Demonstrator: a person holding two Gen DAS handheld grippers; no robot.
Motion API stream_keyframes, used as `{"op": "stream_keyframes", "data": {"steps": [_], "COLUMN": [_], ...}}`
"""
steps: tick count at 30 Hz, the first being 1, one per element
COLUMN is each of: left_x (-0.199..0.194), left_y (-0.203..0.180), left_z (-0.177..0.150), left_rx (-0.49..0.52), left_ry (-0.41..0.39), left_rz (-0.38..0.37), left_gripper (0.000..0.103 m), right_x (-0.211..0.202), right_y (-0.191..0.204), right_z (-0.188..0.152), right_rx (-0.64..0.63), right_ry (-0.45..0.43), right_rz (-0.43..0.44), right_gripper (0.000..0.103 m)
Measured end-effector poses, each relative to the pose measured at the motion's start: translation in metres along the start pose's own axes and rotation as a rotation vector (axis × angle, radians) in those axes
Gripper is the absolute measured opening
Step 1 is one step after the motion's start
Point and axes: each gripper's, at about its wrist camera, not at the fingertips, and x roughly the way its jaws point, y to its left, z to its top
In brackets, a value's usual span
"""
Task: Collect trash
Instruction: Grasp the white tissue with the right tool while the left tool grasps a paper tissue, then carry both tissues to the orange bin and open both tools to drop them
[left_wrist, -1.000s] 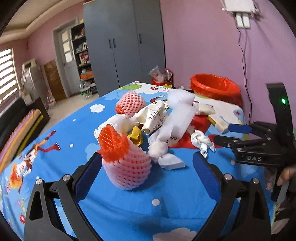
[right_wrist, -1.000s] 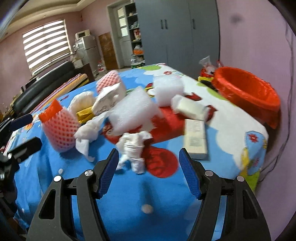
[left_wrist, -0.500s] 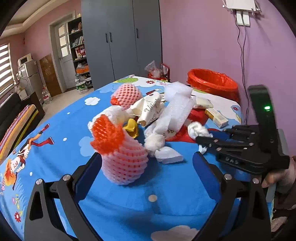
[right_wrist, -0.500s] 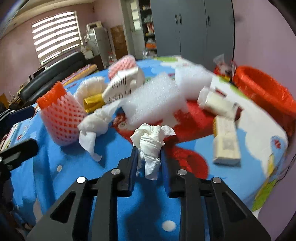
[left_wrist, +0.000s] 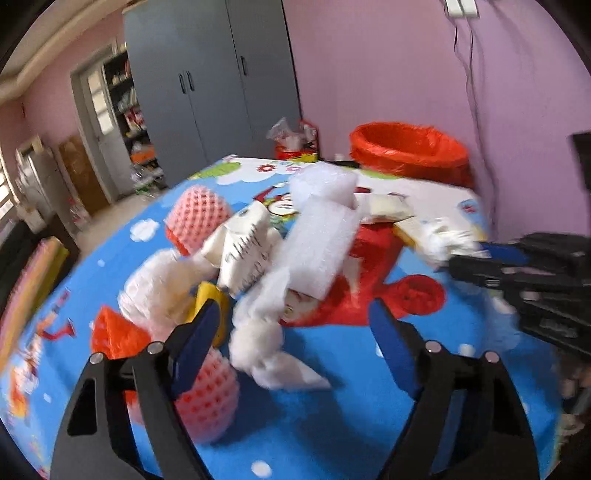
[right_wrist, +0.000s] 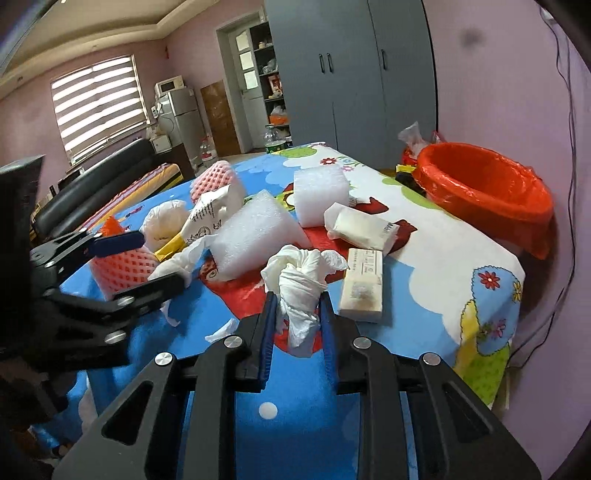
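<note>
Knotted tissue wad (right_wrist: 298, 291) upright, lengthwise between right hand-held gripper (right_wrist: 297, 325) pads.

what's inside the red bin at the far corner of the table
Only the red bin's liner and inner wall show in the right wrist view; no trash is visible against that wall. Its bottom is hidden behind the near rim, so anything lying there cannot be seen.

Trash heap (right_wrist: 258, 229) mid-table (right_wrist: 443, 236), bin (right_wrist: 484, 188) beyond its far right corner.
</note>
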Motion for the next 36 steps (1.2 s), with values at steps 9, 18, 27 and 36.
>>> {"op": "stream_keyframes", "data": {"steps": [9, 18, 27, 36], "left_x": [0.038, 0.018, -0.019, -0.022], "left_y": [0.008, 0.017, 0.021, 0.000], "left_z": [-0.017, -0.012, 0.005, 0.031], "left_rx": [0.016, -0.057, -0.107, -0.104], "left_ry": [0.125, 0.030, -0.081, -0.110], "left_rz": [0.105, 0.020, 0.005, -0.072], "left_gripper": [0.063, 0.025, 0.024, 0.025], "right_x": [-0.011, -0.018, -0.022, -0.037], "right_y": [0.000, -0.004, -0.007, -0.027], "right_z": [-0.004, -0.002, 0.000, 0.010], "right_rx": [0.021, 0.040, 0.061, 0.097], "right_ry": [-0.026, -0.046, -0.064, -0.112], "right_rz": [0.019, 0.016, 0.019, -0.008], "right_gripper": [0.023, 0.023, 0.023, 0.023]}}
